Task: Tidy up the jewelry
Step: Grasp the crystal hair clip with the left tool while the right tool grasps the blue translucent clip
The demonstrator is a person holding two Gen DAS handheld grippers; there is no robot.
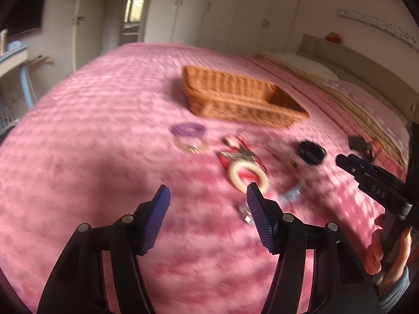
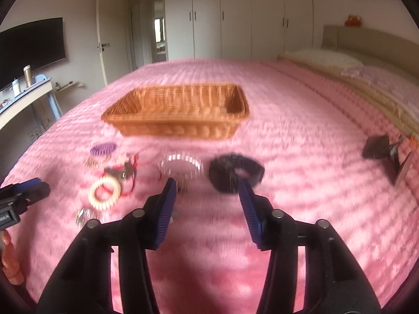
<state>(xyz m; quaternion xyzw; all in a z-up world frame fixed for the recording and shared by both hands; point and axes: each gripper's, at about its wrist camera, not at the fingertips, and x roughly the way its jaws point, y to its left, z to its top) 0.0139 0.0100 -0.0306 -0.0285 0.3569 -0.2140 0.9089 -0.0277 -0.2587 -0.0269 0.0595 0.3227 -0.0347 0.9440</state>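
Note:
A wicker basket (image 1: 235,96) (image 2: 180,110) stands empty on the pink bedspread. In front of it lie several pieces of jewelry: a purple bracelet (image 1: 188,129) (image 2: 103,148), a cream bead bracelet (image 1: 247,174) (image 2: 104,192), a red cord tangle (image 1: 235,151) (image 2: 125,170), a silver bracelet (image 2: 182,166) and a black bracelet (image 1: 313,153) (image 2: 235,171). My left gripper (image 1: 208,196) hovers open above the bedspread near the cream bracelet, nothing between its fingers. My right gripper (image 2: 207,187) hovers open just short of the silver and black bracelets, holding nothing.
A small dark object (image 1: 357,142) (image 2: 379,147) lies toward the pillows on the right. Pillows (image 2: 322,56) and a headboard line the right side. A desk (image 2: 23,96) and a wall screen stand past the bed's left edge; wardrobes fill the back wall.

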